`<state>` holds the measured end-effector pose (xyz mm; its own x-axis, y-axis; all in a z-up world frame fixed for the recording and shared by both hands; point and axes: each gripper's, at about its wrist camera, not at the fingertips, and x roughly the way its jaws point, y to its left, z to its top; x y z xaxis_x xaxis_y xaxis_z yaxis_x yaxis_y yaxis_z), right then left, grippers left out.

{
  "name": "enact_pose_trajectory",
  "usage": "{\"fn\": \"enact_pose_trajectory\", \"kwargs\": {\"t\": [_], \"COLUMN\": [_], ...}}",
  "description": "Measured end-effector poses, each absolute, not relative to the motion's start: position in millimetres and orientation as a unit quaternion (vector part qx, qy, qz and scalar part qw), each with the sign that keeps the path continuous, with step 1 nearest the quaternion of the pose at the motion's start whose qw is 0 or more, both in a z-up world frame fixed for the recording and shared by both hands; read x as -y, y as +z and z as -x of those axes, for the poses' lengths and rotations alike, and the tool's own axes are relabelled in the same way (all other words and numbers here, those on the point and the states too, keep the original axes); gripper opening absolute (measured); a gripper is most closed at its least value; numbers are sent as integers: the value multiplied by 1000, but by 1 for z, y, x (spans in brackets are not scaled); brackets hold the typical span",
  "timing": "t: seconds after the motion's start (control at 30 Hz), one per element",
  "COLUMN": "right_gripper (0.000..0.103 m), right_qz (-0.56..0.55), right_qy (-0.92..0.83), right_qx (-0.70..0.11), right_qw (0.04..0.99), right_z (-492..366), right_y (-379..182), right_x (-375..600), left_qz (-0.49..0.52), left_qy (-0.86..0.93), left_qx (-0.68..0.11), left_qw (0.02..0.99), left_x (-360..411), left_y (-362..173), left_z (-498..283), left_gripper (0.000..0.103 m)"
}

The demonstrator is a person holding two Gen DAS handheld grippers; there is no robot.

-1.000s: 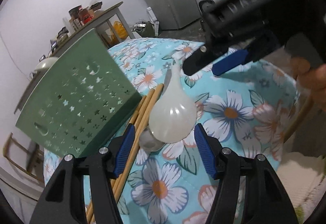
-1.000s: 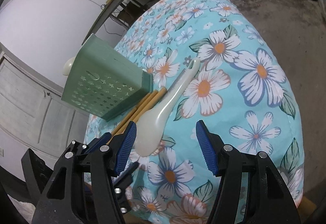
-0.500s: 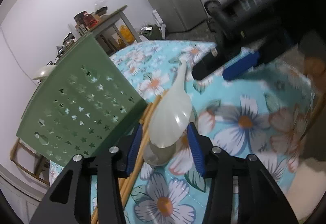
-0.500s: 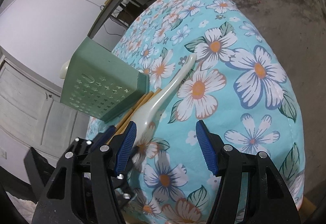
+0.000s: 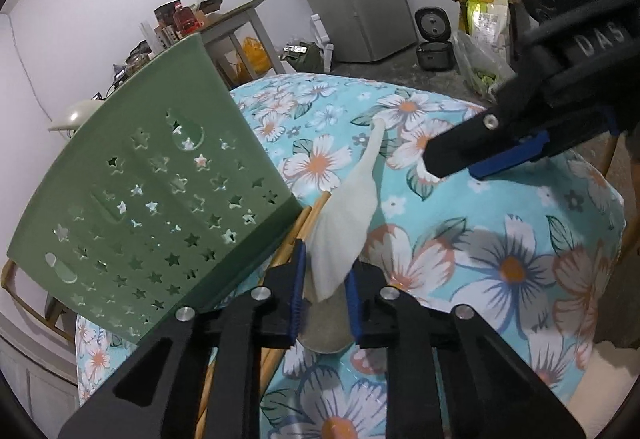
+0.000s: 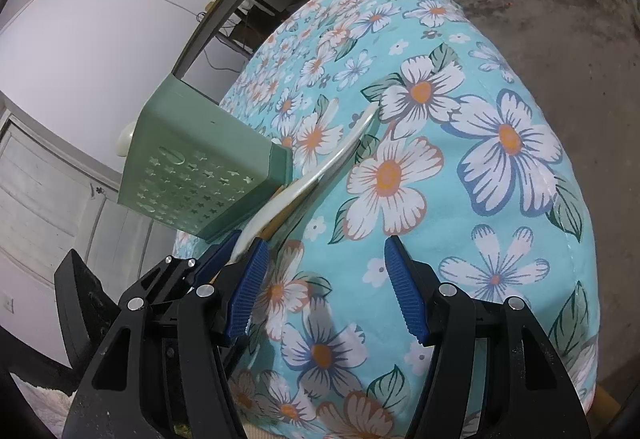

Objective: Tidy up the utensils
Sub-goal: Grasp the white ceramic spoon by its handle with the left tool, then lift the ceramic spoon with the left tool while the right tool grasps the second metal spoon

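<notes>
Left wrist – white spoon (image 5: 348, 215), handle pointing away

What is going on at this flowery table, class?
A person is tidying utensils with a two-finger tool in each hand. The left tool has just been closing and now pinches the bowl end of a white plastic spoon, turned on edge beside the wooden chopsticks. A green perforated utensil holder stands next to them on the floral tablecloth. The right tool hovers open, holding nothing.
</notes>
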<state>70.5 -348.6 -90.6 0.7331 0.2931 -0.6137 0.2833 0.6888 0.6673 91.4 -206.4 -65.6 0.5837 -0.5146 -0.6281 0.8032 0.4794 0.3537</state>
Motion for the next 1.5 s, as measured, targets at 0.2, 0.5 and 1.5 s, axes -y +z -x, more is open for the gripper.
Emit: {"fn": "enact_pose_trajectory", "kwargs": {"t": [0.2, 0.5, 1.5], "right_gripper": [58, 56, 34], "right_qz": [-391, -376, 111], "right_qy": [-1, -8, 16], "right_qx": [-362, -353, -353], "right_qw": [846, 857, 929], "right_z": [-66, -51, -93], "right_y": [-89, -80, -83], "right_x": [349, 348, 163], "left_qz": [-289, -261, -167], "left_qy": [-393, -372, -292], "left_qx": [-216, -185, -240], "left_qw": [846, 872, 910], "left_x": [195, 170, 39], "left_y": [-48, -11, 32], "left_z": [-96, -88, -54], "left_gripper": [2, 2, 2]}}
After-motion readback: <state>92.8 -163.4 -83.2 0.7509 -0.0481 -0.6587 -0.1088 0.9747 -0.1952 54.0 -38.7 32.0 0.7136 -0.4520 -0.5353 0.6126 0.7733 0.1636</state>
